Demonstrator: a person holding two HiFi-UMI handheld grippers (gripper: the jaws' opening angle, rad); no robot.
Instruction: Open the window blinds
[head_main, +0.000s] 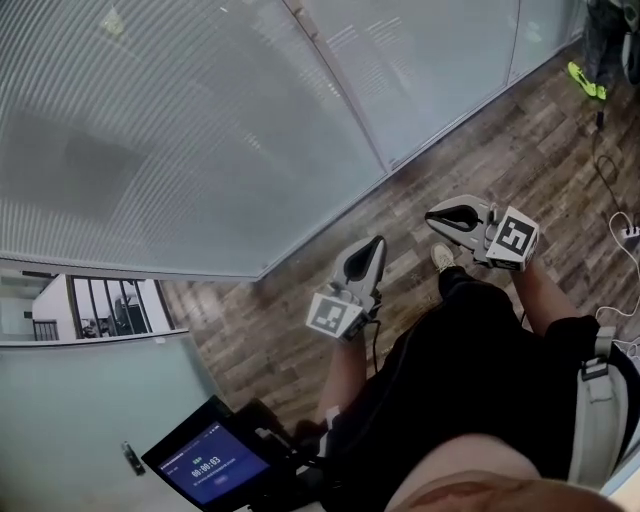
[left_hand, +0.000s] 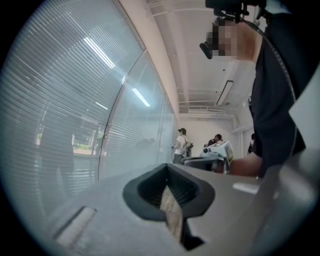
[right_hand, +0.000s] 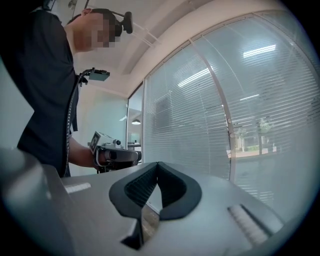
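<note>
Grey horizontal window blinds (head_main: 150, 130) hang lowered behind the glass panes that run along the wooden floor; they also fill the left gripper view (left_hand: 65, 125) and the right gripper view (right_hand: 200, 125). In the head view my left gripper (head_main: 370, 245) and my right gripper (head_main: 432, 215) are held out level in front of my body, side by side, a short way from the glass. Both point roughly along the window wall and touch nothing. The jaws of the left gripper (left_hand: 167, 166) meet at the tip with nothing between them, and so do those of the right gripper (right_hand: 157, 164).
A metal mullion (head_main: 340, 90) divides the panes. A device with a lit blue screen (head_main: 215, 462) stands at the lower left beside my legs. Cables (head_main: 610, 190) and a power strip (head_main: 630, 232) lie on the floor at right. People stand farther down the room (left_hand: 181, 145).
</note>
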